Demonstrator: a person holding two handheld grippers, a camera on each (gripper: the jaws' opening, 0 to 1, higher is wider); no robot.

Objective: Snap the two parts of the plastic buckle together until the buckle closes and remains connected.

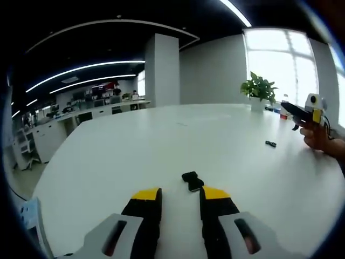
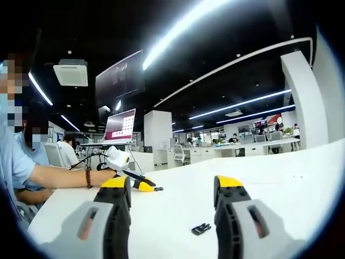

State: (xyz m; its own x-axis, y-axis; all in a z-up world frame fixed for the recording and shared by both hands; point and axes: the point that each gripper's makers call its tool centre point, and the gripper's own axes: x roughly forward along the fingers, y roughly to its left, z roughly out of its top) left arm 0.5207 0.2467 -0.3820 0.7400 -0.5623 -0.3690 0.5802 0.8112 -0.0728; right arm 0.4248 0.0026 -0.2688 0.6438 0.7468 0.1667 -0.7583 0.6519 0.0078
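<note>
One black buckle part (image 1: pixel 192 181) lies on the white table (image 1: pixel 161 140) just ahead of my left gripper (image 1: pixel 180 194), close to its right jaw. The jaws stand open and hold nothing. The second, smaller black buckle part (image 1: pixel 270 143) lies further right, below my right gripper (image 1: pixel 294 110), which a hand holds above the table. In the right gripper view my right gripper (image 2: pixel 172 183) is open and empty, with a buckle part (image 2: pixel 201 229) on the table between its jaws. The left gripper (image 2: pixel 141 184) shows at the left there, resting low in a person's hand.
A potted plant (image 1: pixel 259 86) and small bottles stand at the table's far right edge by the window. A person's forearm (image 2: pixel 59 177) reaches in from the left. Office desks, a monitor (image 2: pixel 121 125) and seated people lie beyond the table.
</note>
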